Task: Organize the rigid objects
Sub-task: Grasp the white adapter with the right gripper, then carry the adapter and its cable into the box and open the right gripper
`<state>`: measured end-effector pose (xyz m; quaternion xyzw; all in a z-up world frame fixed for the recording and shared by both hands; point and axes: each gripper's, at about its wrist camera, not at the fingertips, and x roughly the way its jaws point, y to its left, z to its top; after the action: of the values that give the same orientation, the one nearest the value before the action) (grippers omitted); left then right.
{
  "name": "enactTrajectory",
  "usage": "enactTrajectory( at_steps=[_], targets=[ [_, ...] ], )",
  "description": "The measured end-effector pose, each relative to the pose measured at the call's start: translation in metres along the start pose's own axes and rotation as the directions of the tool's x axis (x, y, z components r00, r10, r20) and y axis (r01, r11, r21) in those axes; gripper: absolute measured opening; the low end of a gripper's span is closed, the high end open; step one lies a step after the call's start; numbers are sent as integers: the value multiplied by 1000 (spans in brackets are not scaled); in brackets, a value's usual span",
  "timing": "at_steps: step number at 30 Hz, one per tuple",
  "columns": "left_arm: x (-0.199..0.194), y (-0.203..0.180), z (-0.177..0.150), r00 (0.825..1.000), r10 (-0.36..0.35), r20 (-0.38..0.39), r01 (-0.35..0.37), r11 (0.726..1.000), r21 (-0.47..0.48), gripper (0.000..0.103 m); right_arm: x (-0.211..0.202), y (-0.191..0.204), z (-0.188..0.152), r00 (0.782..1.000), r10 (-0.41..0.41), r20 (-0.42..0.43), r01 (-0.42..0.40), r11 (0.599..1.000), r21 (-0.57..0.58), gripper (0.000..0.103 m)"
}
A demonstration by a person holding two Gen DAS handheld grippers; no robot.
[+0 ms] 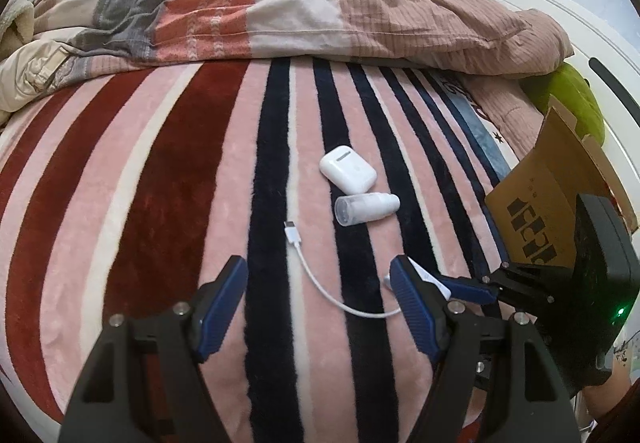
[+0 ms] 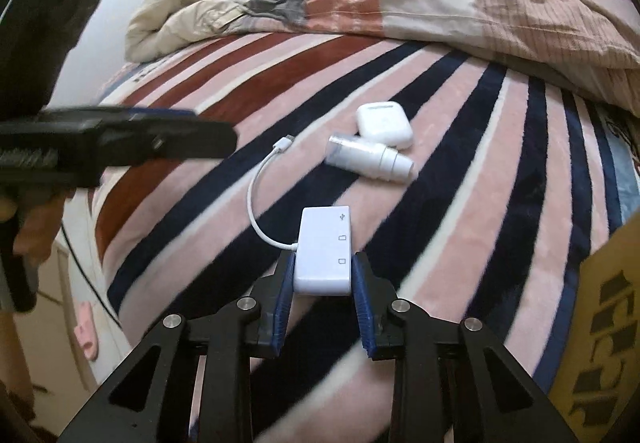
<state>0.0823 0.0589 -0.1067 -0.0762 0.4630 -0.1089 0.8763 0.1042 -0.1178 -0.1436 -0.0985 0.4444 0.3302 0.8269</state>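
Note:
A white USB hub adapter [image 2: 323,255] with a short white cable [image 2: 256,187] lies on the striped blanket. My right gripper [image 2: 323,263] is shut on the hub's near end. Its cable [image 1: 316,275] also shows in the left wrist view. A white earbud case [image 2: 384,123] and a small white bottle [image 2: 370,159] lie on their sides just beyond, touching each other; they also show in the left wrist view as the case [image 1: 347,168] and the bottle [image 1: 366,208]. My left gripper [image 1: 319,283] is open and empty above the cable.
A cardboard box [image 1: 548,195] stands at the right edge of the bed, also in the right wrist view [image 2: 600,323]. A rumpled quilt [image 1: 280,3] is piled across the far side. A green object [image 1: 568,91] sits behind the box. The striped blanket [image 1: 160,183] covers the bed.

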Motion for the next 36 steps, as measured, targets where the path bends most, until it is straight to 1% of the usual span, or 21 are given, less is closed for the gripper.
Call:
enactTrajectory(
  at_steps=[3,4,5,6,7,8,9,10,12,14,16,19,21,22,24,26,27,29,31,34,36],
  targets=[
    [0,0,-2,1000,-1,-7,1,1000,-6,71,6,-3,-6,999,-2,-40,3,1000,21,24],
    [0,0,-3,1000,0,-10,-1,1000,-5,71,9,-5,-6,999,-4,-40,5,999,35,26],
    [0,-1,-4,1000,3,-13,-4,1000,-3,71,12,-4,-6,999,2,-36,0,999,33,31],
    [1,-1,-4,1000,6,-17,-6,1000,-2,71,14,-3,-5,1000,3,-26,-3,1000,22,33],
    [1,-1,-4,1000,8,-22,-8,1000,-1,71,16,0,-4,1000,-9,-14,9,1000,0,33],
    [1,-1,-4,1000,8,-25,-8,1000,1,71,18,2,-3,1000,-19,-14,18,1000,-16,31],
    [1,-1,-4,1000,3,-28,-3,1000,2,71,19,4,-2,999,-30,-17,30,999,-32,27],
    [0,-3,-4,1000,-8,-29,8,1000,3,71,19,7,-1,999,-41,-17,41,998,-43,27],
    [-3,-6,-3,999,-46,-29,46,999,3,71,13,9,1,999,-34,-10,33,999,-41,26],
    [-9,-13,-2,996,-91,-24,92,996,10,71,-1,12,3,1000,-19,23,19,999,-41,26],
    [-19,-23,2,990,-142,-14,143,990,22,71,-22,18,7,997,-19,73,23,998,-57,26],
    [-36,-44,13,978,-208,11,207,977,56,69,-55,25,13,990,-2,140,12,998,-68,26],
    [-50,-62,23,968,-252,23,249,965,88,61,-81,29,17,982,-2,189,17,997,-74,26],
    [-57,-72,29,961,-275,27,271,957,104,55,-96,30,19,975,-6,221,23,997,-74,26],
    [-67,-88,39,948,-316,32,310,942,128,49,-117,28,23,964,-24,263,43,997,-66,26],
    [-77,-110,49,937,-348,40,337,927,166,39,-138,23,26,952,-49,302,70,996,-60,26],
    [-80,-120,53,933,-359,40,346,920,183,37,-149,19,27,946,-62,318,82,995,-51,26],
    [-83,-142,62,925,-379,32,364,907,214,32,-166,8,27,937,-85,339,101,994,-30,26],
    [-80,-167,72,915,-402,10,389,890,238,30,-181,-4,25,929,-113,352,123,992,-5,26],
    [-66,-196,84,901,-432,-31,425,869,253,29,-199,-29,20,921,-156,357,151,988,44,25],
    [-51,-220,92,891,-448,-72,450,853,264,29,-208,-51,15,921,-193,339,175,981,84,25]
  ],
)
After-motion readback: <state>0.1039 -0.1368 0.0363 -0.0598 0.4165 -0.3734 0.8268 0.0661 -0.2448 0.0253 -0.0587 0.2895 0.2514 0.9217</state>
